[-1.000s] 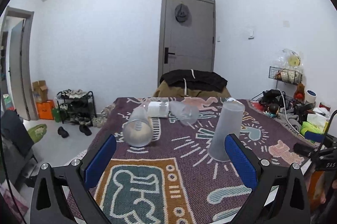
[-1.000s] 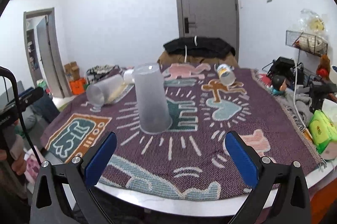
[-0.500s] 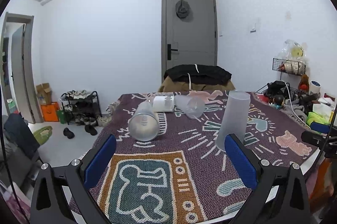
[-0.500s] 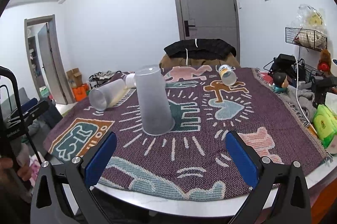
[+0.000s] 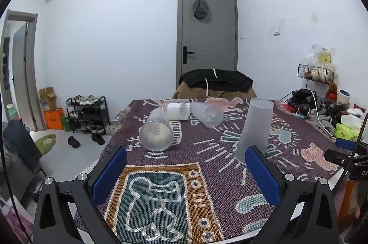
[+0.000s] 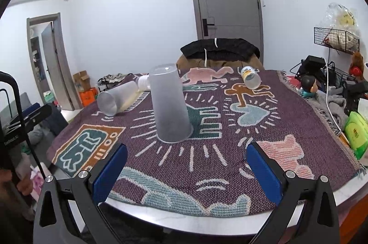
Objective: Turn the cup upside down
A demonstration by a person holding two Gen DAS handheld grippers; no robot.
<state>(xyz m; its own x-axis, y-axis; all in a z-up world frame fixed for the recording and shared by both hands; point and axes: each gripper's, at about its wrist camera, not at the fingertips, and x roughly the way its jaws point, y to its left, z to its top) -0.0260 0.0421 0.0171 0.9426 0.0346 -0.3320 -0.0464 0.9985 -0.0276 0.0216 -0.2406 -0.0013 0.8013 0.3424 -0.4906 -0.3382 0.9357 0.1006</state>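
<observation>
A tall frosted cup (image 6: pixel 170 103) stands upside down, mouth down, near the middle of the patterned cloth (image 6: pixel 230 163); it also shows in the left wrist view (image 5: pixel 255 129). A second frosted cup (image 5: pixel 156 131) lies on its side, mouth toward me; it also shows in the right wrist view (image 6: pixel 117 98). A third clear cup (image 5: pixel 207 114) lies on its side behind it. My left gripper (image 5: pixel 186 175) is open and empty near the table's left edge. My right gripper (image 6: pixel 187 172) is open and empty at the front edge, short of the upright cup.
A white roll (image 5: pixel 177 110) lies between the lying cups. A small yellow-labelled jar (image 6: pixel 249 77) lies at the far right of the cloth. A green tissue pack (image 6: pixel 356 133) sits at the right edge. A chair with dark clothes (image 6: pixel 220 48) stands behind the table.
Both grippers have drawn back slightly from the table and stayed open. The cups have not moved.
</observation>
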